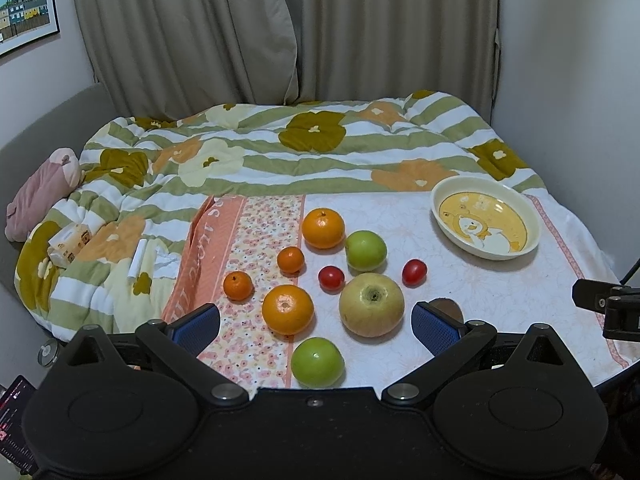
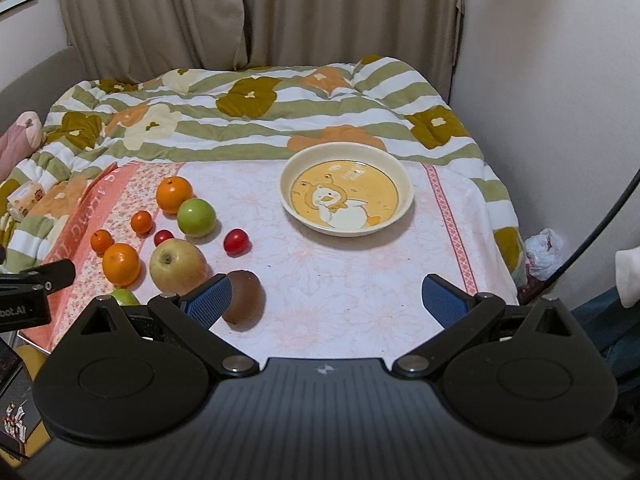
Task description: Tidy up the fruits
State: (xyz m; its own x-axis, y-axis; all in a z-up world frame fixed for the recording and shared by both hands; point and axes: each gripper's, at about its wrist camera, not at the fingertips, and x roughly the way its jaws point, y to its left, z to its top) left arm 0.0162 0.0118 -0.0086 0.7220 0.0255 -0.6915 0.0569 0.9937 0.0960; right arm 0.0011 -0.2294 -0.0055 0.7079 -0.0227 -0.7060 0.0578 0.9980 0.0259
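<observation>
Kiwi (image 2: 244, 298) whole only in rt view; both hand-held grippers (image 1: 316, 320) (image 2: 326, 298) spread wide, nothing held.

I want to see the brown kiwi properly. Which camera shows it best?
The right wrist view: the kiwi lies there nearly whole, just beside the right gripper's near finger. In the left wrist view only a brown sliver peeks out behind one of the left gripper's fingers.

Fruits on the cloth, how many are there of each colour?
Orange: 4, two big and two small
Green: 2
Red: 2 small ones
Yellow-green: 1 big apple
Brown: 1 kiwi
Total: 10, none in the duck plate yet
</observation>
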